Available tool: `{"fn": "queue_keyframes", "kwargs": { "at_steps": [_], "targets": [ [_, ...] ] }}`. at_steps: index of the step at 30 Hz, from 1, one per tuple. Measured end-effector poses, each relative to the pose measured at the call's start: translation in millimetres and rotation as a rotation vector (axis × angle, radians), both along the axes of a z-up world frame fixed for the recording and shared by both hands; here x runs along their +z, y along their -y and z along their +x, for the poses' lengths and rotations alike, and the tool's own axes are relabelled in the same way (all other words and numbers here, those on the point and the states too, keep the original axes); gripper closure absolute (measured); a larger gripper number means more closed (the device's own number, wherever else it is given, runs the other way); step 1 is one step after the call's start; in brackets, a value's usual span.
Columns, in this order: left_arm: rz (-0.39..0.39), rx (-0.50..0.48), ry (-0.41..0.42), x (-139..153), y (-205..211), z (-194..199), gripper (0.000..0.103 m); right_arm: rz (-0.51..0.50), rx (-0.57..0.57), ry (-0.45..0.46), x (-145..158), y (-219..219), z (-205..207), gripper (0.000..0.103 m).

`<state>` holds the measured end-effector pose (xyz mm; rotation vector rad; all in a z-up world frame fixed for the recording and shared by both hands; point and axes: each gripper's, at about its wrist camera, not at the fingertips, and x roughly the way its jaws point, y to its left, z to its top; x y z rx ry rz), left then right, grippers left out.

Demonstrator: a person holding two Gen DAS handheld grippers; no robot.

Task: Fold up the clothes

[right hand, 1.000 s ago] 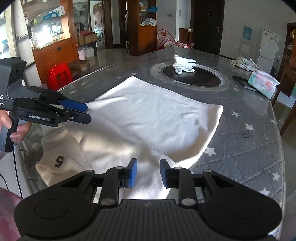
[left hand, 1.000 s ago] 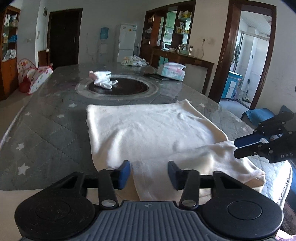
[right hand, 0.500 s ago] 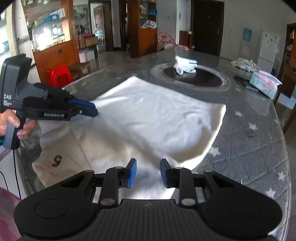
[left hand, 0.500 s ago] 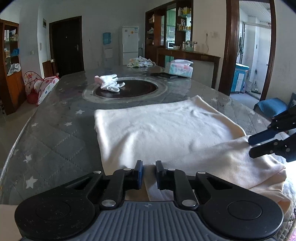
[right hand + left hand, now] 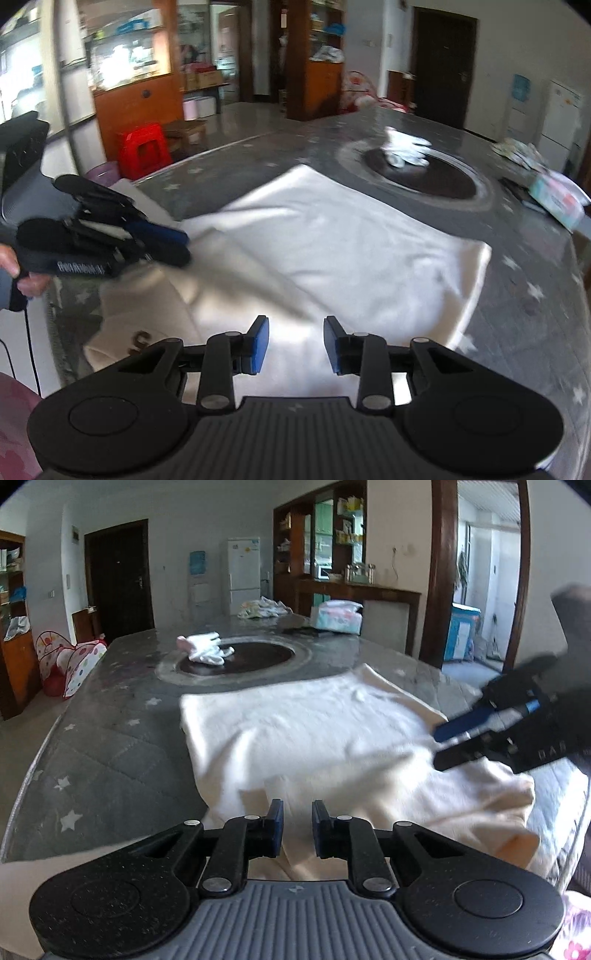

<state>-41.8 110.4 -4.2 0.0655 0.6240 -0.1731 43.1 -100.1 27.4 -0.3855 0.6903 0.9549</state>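
A cream garment (image 5: 314, 731) lies spread flat on the grey star-quilted table (image 5: 110, 757), with a folded layer across its near edge. In the right wrist view the garment (image 5: 351, 251) carries a dark number mark (image 5: 142, 338) at its near left. My left gripper (image 5: 297, 823) is at the near edge with its jaws narrowed on the cloth. The right wrist view shows it (image 5: 173, 247) held by a hand (image 5: 22, 273) at the garment's left side. My right gripper (image 5: 295, 345) stands over the near right part with its pads apart, cloth showing between them. The left wrist view shows it (image 5: 437, 747) from the side.
A small white cloth (image 5: 205, 651) lies on the dark round inset (image 5: 258, 657) at the table's middle. A tissue pack (image 5: 338, 616) and a heap of clothes (image 5: 262, 607) sit at the far end. A red stool (image 5: 144, 151) stands on the floor beyond the table's left edge.
My left gripper's jaws have narrowed from wide apart onto the near edge of the cloth. My right gripper's jaws stand a little wider. Both views have shifted and rolled slightly and are now blurred.
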Motion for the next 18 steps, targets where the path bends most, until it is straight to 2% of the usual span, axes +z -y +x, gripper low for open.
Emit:
{"fn": "queue_keyframes", "kwargs": {
  "at_steps": [5,12,16,18],
  "targets": [
    [0.017,0.031,0.009,-1.4,-4.7,-9.5,0.076,0.002,0.066,0.002,-4.8,-27.8,-6.2,0.071],
    [-0.009,0.107,0.013,1.7,-24.2,-15.8,0.077,0.003,0.147,-0.018,-10.9,-53.5,-21.3,0.071],
    [-0.034,0.089,0.032,7.5,-22.0,-23.1,0.076,-0.021,0.167,-0.012,-10.8,-51.3,-30.4,0.072],
    [-0.06,0.065,0.035,8.7,-18.8,-24.3,0.069,-0.039,0.166,-0.018,-13.1,-47.8,-32.4,0.072]
  ]
}}
